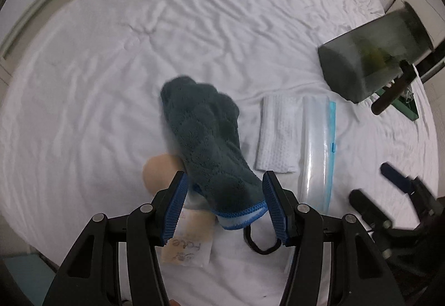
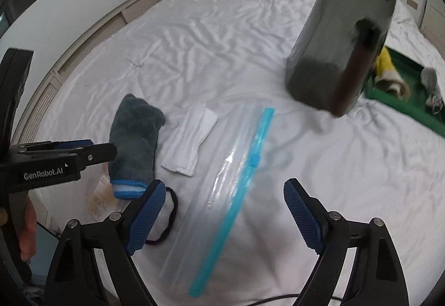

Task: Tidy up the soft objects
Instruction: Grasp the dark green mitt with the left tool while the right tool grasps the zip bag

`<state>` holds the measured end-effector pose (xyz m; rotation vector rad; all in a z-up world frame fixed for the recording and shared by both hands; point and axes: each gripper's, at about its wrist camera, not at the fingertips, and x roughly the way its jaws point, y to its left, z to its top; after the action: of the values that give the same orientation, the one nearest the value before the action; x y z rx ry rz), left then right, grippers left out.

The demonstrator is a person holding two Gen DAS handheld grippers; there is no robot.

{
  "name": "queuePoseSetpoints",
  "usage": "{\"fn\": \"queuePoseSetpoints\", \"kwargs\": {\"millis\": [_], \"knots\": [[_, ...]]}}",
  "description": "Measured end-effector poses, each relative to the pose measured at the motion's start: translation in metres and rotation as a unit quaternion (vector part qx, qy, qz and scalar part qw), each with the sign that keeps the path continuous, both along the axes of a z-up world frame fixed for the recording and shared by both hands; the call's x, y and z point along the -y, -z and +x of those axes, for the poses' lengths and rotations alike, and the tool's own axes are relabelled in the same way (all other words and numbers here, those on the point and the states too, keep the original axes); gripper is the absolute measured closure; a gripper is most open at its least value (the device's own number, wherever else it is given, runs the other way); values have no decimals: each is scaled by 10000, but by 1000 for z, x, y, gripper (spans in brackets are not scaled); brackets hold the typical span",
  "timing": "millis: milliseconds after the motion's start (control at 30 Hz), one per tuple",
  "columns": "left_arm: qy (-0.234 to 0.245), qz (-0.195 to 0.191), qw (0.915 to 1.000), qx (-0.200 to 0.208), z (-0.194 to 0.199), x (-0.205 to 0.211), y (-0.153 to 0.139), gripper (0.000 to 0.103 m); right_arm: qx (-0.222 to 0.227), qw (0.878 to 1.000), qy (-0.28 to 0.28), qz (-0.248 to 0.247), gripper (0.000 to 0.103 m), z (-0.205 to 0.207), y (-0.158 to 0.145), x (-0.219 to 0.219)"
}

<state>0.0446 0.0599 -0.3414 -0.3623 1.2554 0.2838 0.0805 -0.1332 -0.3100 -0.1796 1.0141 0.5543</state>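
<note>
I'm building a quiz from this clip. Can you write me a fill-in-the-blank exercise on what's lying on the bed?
1. The dark fluffy cloth has a ____ trimmed hem.
2. The folded white cloth lies between the dark cloth and the clear ____.
3. Both the left gripper and right gripper are ____.

Missing words: blue; zip bag; open

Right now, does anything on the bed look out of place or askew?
Yes. The dark translucent container near the green tray is tilted well off upright and motion-blurred, not resting flat on the white sheet. The dark teal mitt, folded white cloth and zip bag lie flat.
</note>
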Motion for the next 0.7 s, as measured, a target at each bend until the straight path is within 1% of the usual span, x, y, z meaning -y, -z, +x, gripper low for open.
{"fn": "queuePoseSetpoints", "kwargs": {"millis": [200, 267, 500, 700], "knots": [[-9, -142, 9998, -105, 12, -9, 18, 53, -221, 9996, 133, -111, 19, 12, 29, -14], [-55, -188, 9997, -169, 17, -14, 25, 53, -271, 9994, 190, -126, 22, 18, 40, -20], [-89, -272, 9993, -221, 31, -24, 38, 53, -377, 9988, 294, -85, 25, 25, 57, -28], [-71, -318, 9992, -220, 41, -28, 45, 53, -487, 9981, 377, -8, 31, 32, 67, -28]]}}
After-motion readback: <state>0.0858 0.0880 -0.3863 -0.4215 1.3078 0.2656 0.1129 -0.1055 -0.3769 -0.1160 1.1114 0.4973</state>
